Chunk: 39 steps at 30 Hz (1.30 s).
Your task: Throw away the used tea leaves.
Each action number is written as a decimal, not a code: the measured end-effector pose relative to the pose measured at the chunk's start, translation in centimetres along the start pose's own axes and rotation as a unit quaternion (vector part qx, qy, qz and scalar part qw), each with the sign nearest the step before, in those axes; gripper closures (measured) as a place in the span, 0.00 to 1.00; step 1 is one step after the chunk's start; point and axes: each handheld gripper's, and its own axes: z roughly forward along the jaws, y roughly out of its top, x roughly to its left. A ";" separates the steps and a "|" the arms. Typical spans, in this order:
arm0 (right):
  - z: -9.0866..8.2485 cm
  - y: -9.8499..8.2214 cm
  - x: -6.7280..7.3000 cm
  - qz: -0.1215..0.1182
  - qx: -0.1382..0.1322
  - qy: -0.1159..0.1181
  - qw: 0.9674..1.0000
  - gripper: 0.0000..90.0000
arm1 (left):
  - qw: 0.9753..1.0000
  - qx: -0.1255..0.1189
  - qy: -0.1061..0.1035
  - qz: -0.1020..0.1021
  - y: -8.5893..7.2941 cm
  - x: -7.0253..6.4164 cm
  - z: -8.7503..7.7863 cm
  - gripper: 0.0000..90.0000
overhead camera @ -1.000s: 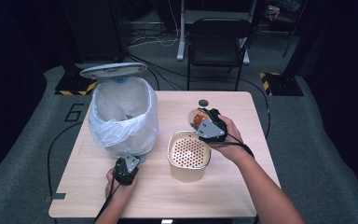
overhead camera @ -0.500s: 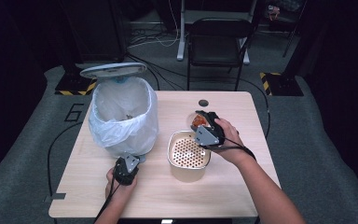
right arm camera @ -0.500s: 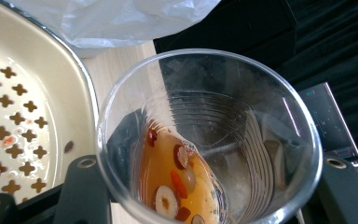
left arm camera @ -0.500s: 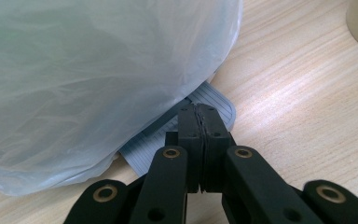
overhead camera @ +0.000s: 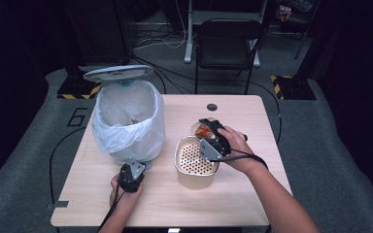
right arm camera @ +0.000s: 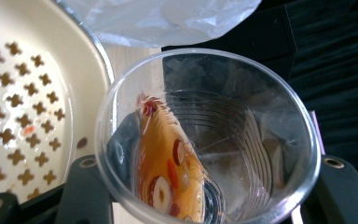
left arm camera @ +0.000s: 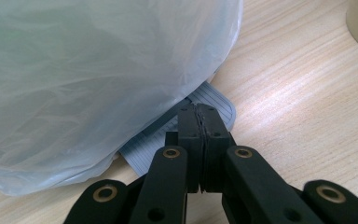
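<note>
Tilted further since prev. frame, clear cup (right arm camera: 205, 140) gripped in right tool (overhead camera: 212, 138) nears strainer bowl (overhead camera: 194, 160) on worktop (overhead camera: 252, 116); left tool (left arm camera: 199, 128) shut on bin pedal (left arm camera: 214, 105); pour slow, over centre.

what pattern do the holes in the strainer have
Small cross-shaped holes in rows across the cream strainer, clearest in the right gripper view.
</note>
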 end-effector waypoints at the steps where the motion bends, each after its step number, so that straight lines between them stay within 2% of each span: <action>1: -0.1 0.1 0.1 -0.013 0.002 -0.001 1.000 0.45 | 1.000 0.000 -0.001 0.000 0.0 0.0 0.0 0.99; 4: -0.2 0.3 0.3 -0.048 0.003 -0.007 0.999 0.45 | 1.000 0.000 -0.001 0.000 0.0 0.0 0.0 0.99; 6: -0.3 0.4 0.4 -0.062 0.005 -0.012 0.998 0.45 | 1.000 0.001 -0.001 0.000 0.0 0.0 0.0 0.99; 8: -0.4 0.5 0.6 -0.085 0.012 -0.021 0.996 0.46 | 1.000 0.000 -0.001 0.000 0.0 0.0 0.0 0.99; 11: -0.5 0.6 0.8 -0.101 0.016 -0.024 0.994 0.46 | 1.000 0.000 -0.001 0.000 0.0 0.0 0.0 0.99; 12: -0.5 0.7 0.8 -0.116 0.014 -0.023 0.993 0.46 | 1.000 0.000 0.000 0.000 0.0 0.0 0.0 0.99; 14: -0.5 0.8 1.1 -0.126 0.017 -0.022 0.992 0.47 | 1.000 0.000 0.000 0.000 0.0 0.0 0.0 0.99; 15: -0.5 0.9 1.2 -0.149 0.019 -0.023 0.988 0.47 | 1.000 0.000 0.000 0.000 0.0 0.0 0.0 0.99; 16: -0.6 0.9 1.5 -0.147 0.019 -0.025 0.989 0.47 | 1.000 0.000 0.000 0.000 0.0 0.0 0.0 0.99; 18: -0.6 1.1 1.6 -0.177 0.020 -0.027 0.984 0.48 | 1.000 0.000 0.000 0.000 0.0 0.0 0.0 0.99; 19: -0.6 1.1 1.7 -0.177 0.023 -0.031 0.983 0.48 | 1.000 0.000 0.001 0.000 0.0 0.0 0.0 0.99; 21: -0.7 1.3 1.8 -0.205 0.025 -0.039 0.978 0.48 | 1.000 0.000 -0.001 0.000 0.0 0.0 0.0 0.99; 22: -0.8 1.5 1.8 -0.231 0.027 -0.052 0.971 0.48 | 1.000 0.001 -0.001 0.001 0.0 0.0 0.0 0.99; 23: -0.8 1.5 2.0 -0.233 0.030 -0.052 0.971 0.48 | 1.000 0.000 0.000 0.001 0.0 0.0 0.0 0.99; 25: -0.7 1.6 1.8 -0.256 0.035 -0.052 0.965 0.48 | 1.000 0.000 0.001 0.001 0.0 0.0 0.0 0.99; 26: -0.6 1.6 1.8 -0.273 0.038 -0.054 0.960 0.48 | 1.000 0.000 0.001 0.001 0.0 0.0 0.0 0.99; 27: -0.5 1.5 1.8 -0.281 0.040 -0.054 0.957 0.48 | 1.000 0.001 0.000 0.000 0.0 0.0 0.0 0.99; 28: -0.5 1.5 1.8 -0.295 0.043 -0.056 0.953 0.48 | 1.000 0.001 0.000 0.000 0.0 0.0 0.0 0.99; 29: -0.6 1.4 2.0 -0.303 0.048 -0.063 0.949 0.48 | 1.000 0.000 0.001 0.000 0.0 0.0 0.0 0.99; 30: -0.6 1.4 2.0 -0.320 0.052 -0.064 0.944 0.48 | 1.000 0.000 0.001 0.000 0.0 0.0 0.0 0.99; 32: -0.5 1.3 2.0 -0.331 0.057 -0.061 0.940 0.48 | 1.000 0.001 0.000 0.000 0.0 0.0 0.0 0.99; 34: -0.5 1.2 1.8 -0.352 0.065 -0.066 0.931 0.48 | 1.000 0.000 0.001 0.000 0.0 0.0 0.0 0.99; 35: -0.5 1.2 1.7 -0.371 0.068 -0.068 0.924 0.48 | 1.000 0.000 0.001 0.001 0.0 0.0 0.0 0.99; 36: -0.5 1.4 1.5 -0.393 0.072 -0.064 0.914 0.48 | 1.000 0.000 0.001 0.000 0.0 0.0 0.0 0.99; 37: -0.5 1.4 1.5 -0.400 0.074 -0.063 0.912 0.48 | 1.000 -0.004 0.003 0.000 0.0 0.0 0.0 0.99; 38: -0.6 1.3 1.6 -0.404 0.081 -0.047 0.910 0.48 | 1.000 0.001 0.001 0.001 0.0 0.0 0.0 0.99; 39: -0.5 1.3 1.7 -0.407 0.080 -0.054 0.908 0.48 | 1.000 0.000 0.001 0.001 0.0 0.0 0.0 0.99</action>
